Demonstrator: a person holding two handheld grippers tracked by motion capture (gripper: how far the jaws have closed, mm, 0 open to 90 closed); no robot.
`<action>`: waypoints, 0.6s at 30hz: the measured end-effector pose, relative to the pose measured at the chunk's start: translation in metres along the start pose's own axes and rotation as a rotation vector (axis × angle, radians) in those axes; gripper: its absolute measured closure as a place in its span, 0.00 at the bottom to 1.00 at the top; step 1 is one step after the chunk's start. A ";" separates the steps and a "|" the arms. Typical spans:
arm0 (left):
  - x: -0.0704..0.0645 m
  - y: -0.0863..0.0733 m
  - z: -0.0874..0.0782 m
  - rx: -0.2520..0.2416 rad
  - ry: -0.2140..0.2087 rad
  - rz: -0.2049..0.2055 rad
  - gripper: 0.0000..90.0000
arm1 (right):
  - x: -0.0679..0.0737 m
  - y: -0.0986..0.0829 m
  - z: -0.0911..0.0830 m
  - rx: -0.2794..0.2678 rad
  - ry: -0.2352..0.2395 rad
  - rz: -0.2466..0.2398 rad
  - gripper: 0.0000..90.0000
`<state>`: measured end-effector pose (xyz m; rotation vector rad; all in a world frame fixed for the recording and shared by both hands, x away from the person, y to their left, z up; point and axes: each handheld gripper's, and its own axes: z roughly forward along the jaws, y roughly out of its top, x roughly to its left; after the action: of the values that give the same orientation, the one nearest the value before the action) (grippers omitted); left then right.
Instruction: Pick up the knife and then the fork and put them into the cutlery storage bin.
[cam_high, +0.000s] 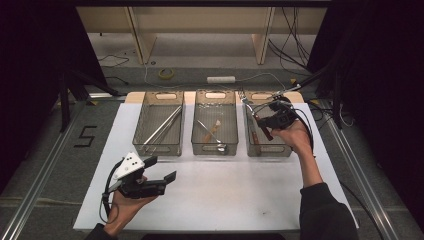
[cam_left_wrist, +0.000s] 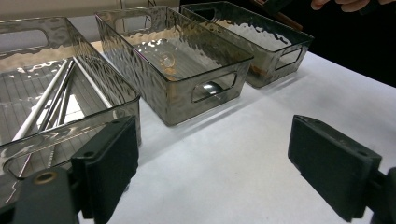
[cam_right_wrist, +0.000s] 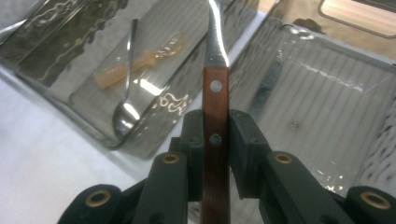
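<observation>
My right gripper (cam_high: 266, 121) is shut on the brown wooden handle of a utensil (cam_right_wrist: 215, 100). The utensil's metal shaft (cam_high: 247, 103) points away from me, above the right-hand clear bin (cam_high: 285, 150). In the right gripper view the riveted handle stands upright between the jaws, over the wall between the right bin (cam_right_wrist: 327, 88) and the middle bin (cam_right_wrist: 154, 135). My left gripper (cam_high: 161, 169) is open and holds nothing, low over the white mat at the front left. In its own view, the left gripper (cam_left_wrist: 222, 163) has its jaws wide apart, facing the bins.
Three clear bins stand in a row at the back of the white mat (cam_high: 225, 195). The left bin (cam_high: 150, 147) holds long metal rods (cam_left_wrist: 44, 102). The middle bin (cam_high: 200, 147) holds a metal spoon (cam_right_wrist: 126, 105) and an amber plastic spoon (cam_right_wrist: 140, 63). Another wooden-handled piece (cam_high: 255, 137) lies in the right bin.
</observation>
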<state>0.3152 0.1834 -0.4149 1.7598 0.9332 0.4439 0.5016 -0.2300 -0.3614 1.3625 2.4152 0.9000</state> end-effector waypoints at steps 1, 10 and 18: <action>0.000 0.000 0.000 0.000 0.000 0.001 0.18 | -0.002 0.000 0.001 0.001 -0.006 0.002 0.86; 0.000 0.000 0.000 0.004 -0.001 0.004 0.18 | -0.014 0.001 0.006 0.002 -0.034 0.047 0.86; 0.000 0.000 0.000 0.002 -0.001 0.004 0.18 | -0.018 0.001 0.010 0.004 -0.051 0.069 0.86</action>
<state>0.3152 0.1836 -0.4148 1.7643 0.9300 0.4445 0.5171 -0.2410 -0.3702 1.4601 2.3472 0.8661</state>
